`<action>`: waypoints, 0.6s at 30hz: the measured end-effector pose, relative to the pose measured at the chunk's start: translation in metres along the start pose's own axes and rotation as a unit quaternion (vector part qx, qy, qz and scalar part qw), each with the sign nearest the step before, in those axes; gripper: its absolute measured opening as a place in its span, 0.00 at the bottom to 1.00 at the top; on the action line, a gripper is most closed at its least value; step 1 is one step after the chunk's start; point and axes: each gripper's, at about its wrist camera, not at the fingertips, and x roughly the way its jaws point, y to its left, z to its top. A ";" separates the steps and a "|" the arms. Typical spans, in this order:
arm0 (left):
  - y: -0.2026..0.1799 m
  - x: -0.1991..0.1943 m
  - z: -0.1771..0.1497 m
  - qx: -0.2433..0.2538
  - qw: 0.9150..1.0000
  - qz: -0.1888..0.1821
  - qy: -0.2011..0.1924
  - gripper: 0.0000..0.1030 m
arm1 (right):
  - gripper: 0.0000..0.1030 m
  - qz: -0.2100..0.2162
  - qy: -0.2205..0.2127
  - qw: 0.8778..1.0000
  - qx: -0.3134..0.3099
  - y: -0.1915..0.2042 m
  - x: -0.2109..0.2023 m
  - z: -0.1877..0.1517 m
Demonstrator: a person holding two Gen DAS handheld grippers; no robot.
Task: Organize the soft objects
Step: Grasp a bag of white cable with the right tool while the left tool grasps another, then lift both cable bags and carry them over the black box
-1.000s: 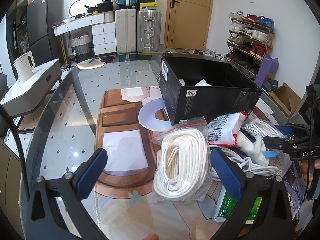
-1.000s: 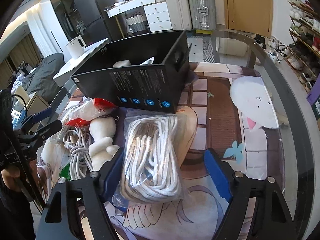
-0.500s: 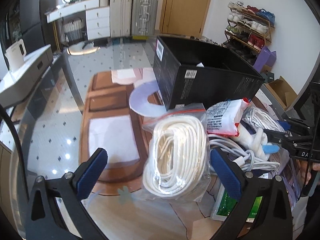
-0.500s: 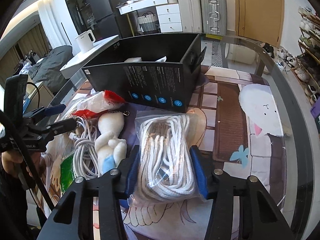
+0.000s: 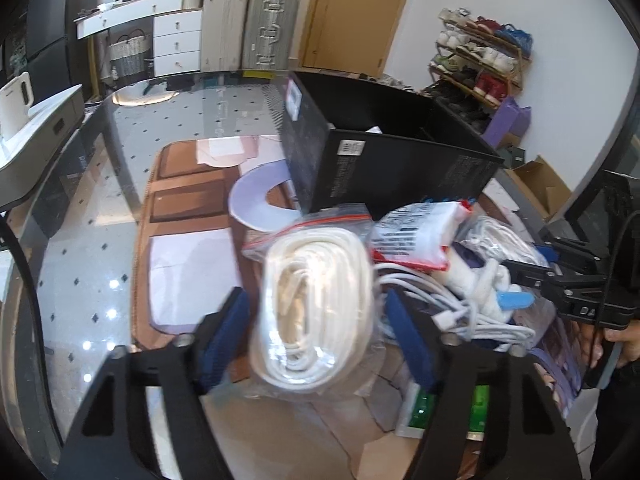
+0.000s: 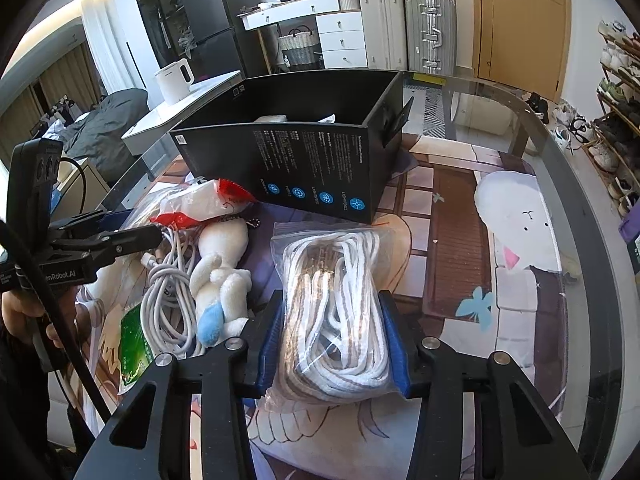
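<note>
A clear zip bag of thick white rope (image 5: 316,300) lies on the printed mat in the left wrist view. My left gripper (image 5: 316,332) straddles it, and its jaws are closing with the blue pads at the bag's sides. In the right wrist view a second clear bag of grey-white cord (image 6: 332,288) sits between the pads of my right gripper (image 6: 332,340). Those jaws are still closing and squeeze the bag. Behind both bags stands an open black box (image 6: 304,160) (image 5: 400,168). Between the two bags lie a white plush toy (image 6: 220,276) and coiled white cables (image 6: 168,280).
A red-and-white packet (image 6: 200,200) leans at the box's front, and a green packet (image 6: 136,344) lies near the cables. The round glass table's rim (image 6: 560,184) curves off to the right. A hand (image 6: 24,312) holds the other gripper at far left.
Both pairs of jaws have closed in from wide open onto their rope bags, the right pair first. The left view has tipped down a little and its bag has shifted and blurred.
</note>
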 end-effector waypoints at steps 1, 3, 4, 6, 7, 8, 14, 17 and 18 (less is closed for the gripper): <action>-0.001 -0.001 0.000 0.001 1.000 -0.002 -0.002 0.53 | 0.44 -0.001 0.000 1.000 0.000 0.000 0.000 -0.001; -0.003 -0.003 -0.001 0.007 1.000 -0.004 -0.004 0.46 | 0.44 -0.002 -0.001 1.000 0.000 0.000 -0.002 -0.001; -0.005 -0.005 -0.001 0.009 1.000 -0.005 -0.005 0.42 | 0.44 -0.002 -0.002 1.000 0.000 -0.001 -0.002 -0.002; -0.008 -0.007 -0.002 0.014 1.000 -0.003 -0.007 0.39 | 0.44 -0.004 -0.004 1.000 0.001 -0.001 -0.003 -0.002; -0.008 -0.008 -0.002 0.015 1.000 -0.001 -0.007 0.37 | 0.44 -0.004 -0.005 1.000 0.001 -0.001 -0.005 -0.001; -0.008 -0.009 -0.003 0.014 1.000 -0.001 -0.008 0.37 | 0.44 -0.005 -0.006 1.000 0.001 0.000 -0.006 -0.001; -0.007 -0.018 -0.007 0.008 1.000 0.002 -0.017 0.35 | 0.44 -0.006 -0.014 1.000 0.000 0.000 -0.012 -0.002; -0.007 -0.025 -0.008 0.009 1.000 0.004 -0.024 0.34 | 0.43 -0.007 -0.018 1.000 -0.001 0.000 -0.015 -0.003; -0.007 -0.027 -0.008 0.009 1.000 0.004 -0.026 0.34 | 0.43 -0.007 -0.019 1.000 -0.001 0.001 -0.016 -0.003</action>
